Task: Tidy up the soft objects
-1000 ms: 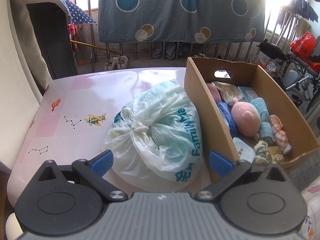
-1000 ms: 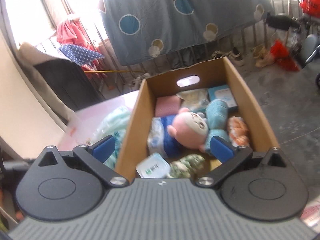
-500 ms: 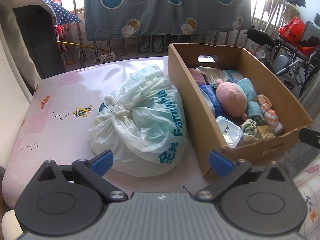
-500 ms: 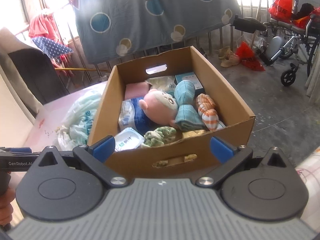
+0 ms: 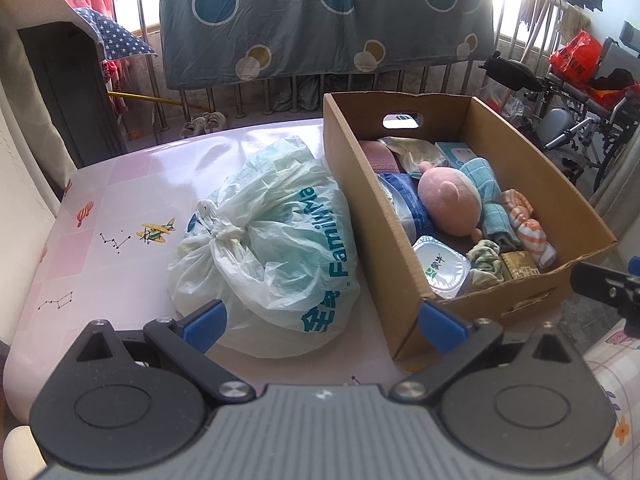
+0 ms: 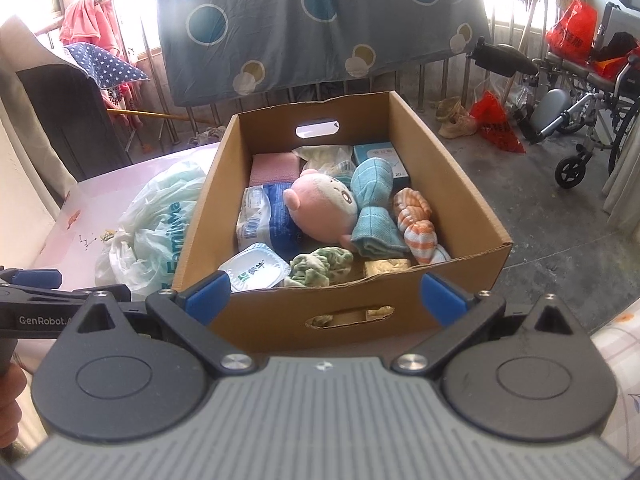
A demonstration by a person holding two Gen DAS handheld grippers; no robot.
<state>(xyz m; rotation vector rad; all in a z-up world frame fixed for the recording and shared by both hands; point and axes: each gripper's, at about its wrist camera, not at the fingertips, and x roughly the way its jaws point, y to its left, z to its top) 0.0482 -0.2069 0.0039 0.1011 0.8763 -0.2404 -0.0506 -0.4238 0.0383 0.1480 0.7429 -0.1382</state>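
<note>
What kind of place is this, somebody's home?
Probably a lived-in home, near a barred balcony or window: a polka-dot bedsheet hangs drying on the railing, a wheelchair is parked nearby, and a cardboard box of soft things sits on a pink table.

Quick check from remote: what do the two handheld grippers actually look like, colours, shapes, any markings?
Both match. The left gripper and right gripper each have a ribbed grey body, two black rounded housings with circular recesses, black linkage arms with silver screws, and blue fingertip pads. White "GenRobot" lettering marks the left gripper's side in the right wrist view. No cables or sleeves visible.
</note>
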